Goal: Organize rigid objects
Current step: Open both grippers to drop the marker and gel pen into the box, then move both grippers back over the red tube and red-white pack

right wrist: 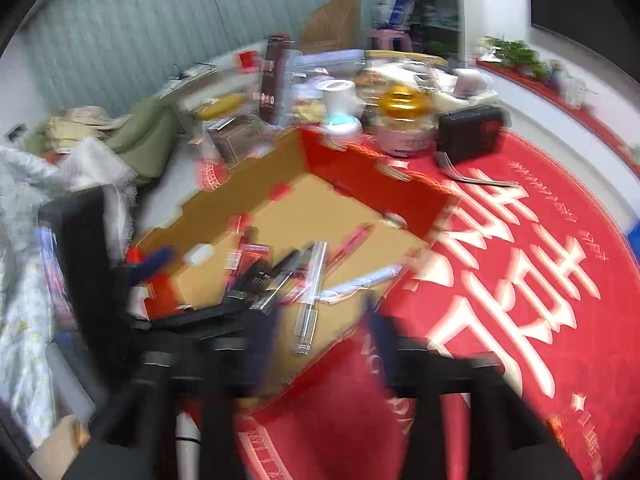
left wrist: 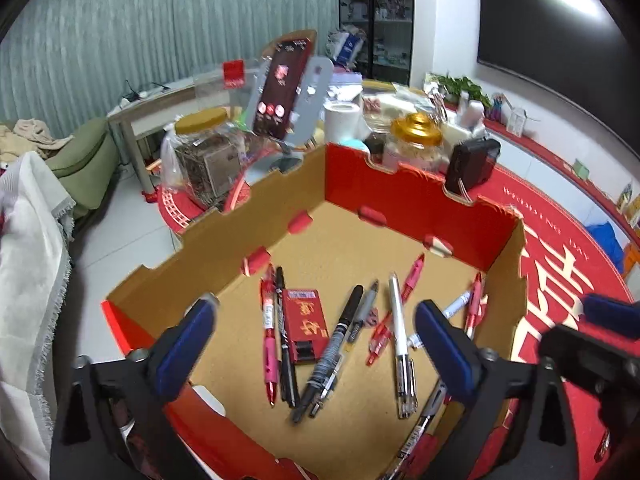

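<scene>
A shallow cardboard box (left wrist: 420, 200) with red outer walls stands on a red round tablecloth (left wrist: 560, 280). Inside lie several pens, among them a pink pen (left wrist: 269, 336), a black marker (left wrist: 340, 332) and a white pen (left wrist: 399, 332), plus a red packet (left wrist: 305, 325). My left gripper (left wrist: 316, 344) hangs open and empty over the box's near side. The right gripper (left wrist: 600, 328) shows at the right edge beside the box. In the blurred right wrist view my right gripper (right wrist: 320, 320) is open and empty above the box's near corner (right wrist: 340, 320); the left gripper (right wrist: 152, 260) shows at the left.
Behind the box stand a jar with a gold lid (left wrist: 416, 140), a yellow-lidded jar (left wrist: 204, 156), a phone on a stand (left wrist: 280, 88), a paper roll (left wrist: 342, 120) and a black case (left wrist: 472, 164). A cloth-covered chair (left wrist: 32, 240) is at the left.
</scene>
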A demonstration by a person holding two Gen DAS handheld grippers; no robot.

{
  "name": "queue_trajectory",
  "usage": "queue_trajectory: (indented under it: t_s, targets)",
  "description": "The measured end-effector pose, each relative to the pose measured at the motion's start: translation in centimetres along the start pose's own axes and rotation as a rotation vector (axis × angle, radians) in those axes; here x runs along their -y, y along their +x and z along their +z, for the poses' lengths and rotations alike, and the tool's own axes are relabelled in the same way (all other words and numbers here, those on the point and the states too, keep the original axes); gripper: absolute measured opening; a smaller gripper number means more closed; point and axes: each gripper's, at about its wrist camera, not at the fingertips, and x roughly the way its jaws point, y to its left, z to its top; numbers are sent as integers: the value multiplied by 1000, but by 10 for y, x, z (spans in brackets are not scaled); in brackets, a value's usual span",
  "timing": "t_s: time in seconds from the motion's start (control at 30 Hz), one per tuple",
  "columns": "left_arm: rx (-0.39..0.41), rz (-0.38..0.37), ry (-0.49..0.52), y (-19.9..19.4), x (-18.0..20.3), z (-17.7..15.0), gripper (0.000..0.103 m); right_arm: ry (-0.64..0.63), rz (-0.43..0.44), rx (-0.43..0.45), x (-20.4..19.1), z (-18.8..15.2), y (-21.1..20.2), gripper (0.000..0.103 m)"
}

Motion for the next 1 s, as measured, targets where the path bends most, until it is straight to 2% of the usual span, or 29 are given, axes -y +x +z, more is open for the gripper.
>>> queue_trajectory:
  t_s: [0.03, 0.13, 0.23, 0.3, 0.33, 0.43, 0.63, 0.77, 0.83, 0.93, 1.0]
  targets:
    - [0, -5, 3, -1, 0, 1, 103, 16, 21, 13, 6, -2, -3, 83]
    - [-19, -19, 31, -2, 2, 0, 103, 68, 54, -20, 20, -11, -9, 83]
    - [-10, -21, 38, -8, 6, -2, 103, 103, 49, -44, 35, -28, -16, 83]
    - [-8, -37, 33, -16, 10, -4, 103, 136, 46, -67, 48, -43, -21, 99]
    - [-10, -46, 34, -20, 12, -5, 103, 162, 49, -71, 56, -52, -25, 102]
    - [-15, -91, 63, -35, 25, -12, 103, 242, 33, -87, 83, -83, -39, 102]
    - [-16, -226, 209, -67, 83, -38, 103, 427, -104, -70, 151, -147, -77, 102]
    - [-51, -287, 360, -72, 141, -70, 103, 589, -209, -66, 194, -193, -101, 102]
    - [-82, -313, 398, -73, 161, -85, 103, 642, -252, -72, 210, -212, -109, 102]
    - [-145, -357, 422, -72, 189, -104, 103, 649, -295, -95, 222, -225, -109, 102]
    - [-168, -360, 409, -71, 198, -112, 103, 631, -272, -93, 228, -224, -107, 102]
